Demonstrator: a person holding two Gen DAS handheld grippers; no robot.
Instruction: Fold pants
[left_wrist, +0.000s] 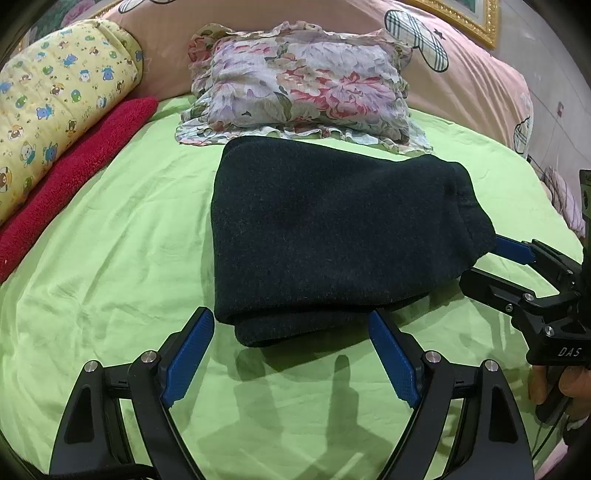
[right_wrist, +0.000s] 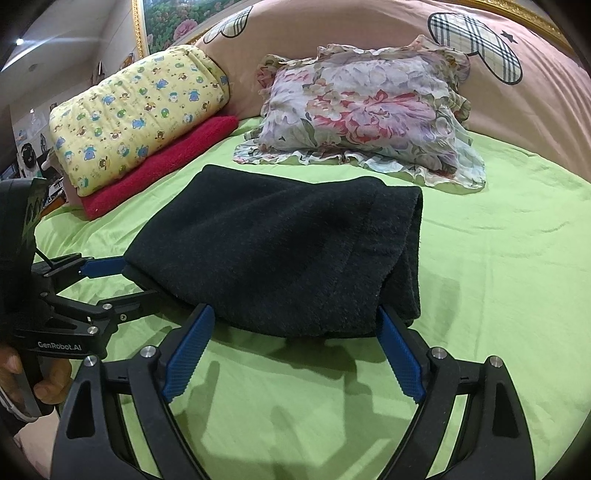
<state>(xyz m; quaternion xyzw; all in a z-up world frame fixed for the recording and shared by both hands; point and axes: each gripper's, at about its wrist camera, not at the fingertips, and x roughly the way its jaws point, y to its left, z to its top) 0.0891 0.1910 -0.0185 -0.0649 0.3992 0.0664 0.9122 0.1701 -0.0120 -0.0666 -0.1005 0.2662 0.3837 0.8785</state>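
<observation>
Folded pants (left_wrist: 332, 236) on bed, between both gaping tongs (left_wrist: 291, 325)

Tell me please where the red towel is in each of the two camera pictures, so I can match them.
Left wrist view: the red towel lies at the left edge, on the green sheet, below the yellow quilt.
Right wrist view: the red towel lies at upper left, under the yellow quilt.
Shared landmark: the floral pillow, behind the dark folded pants.
</observation>
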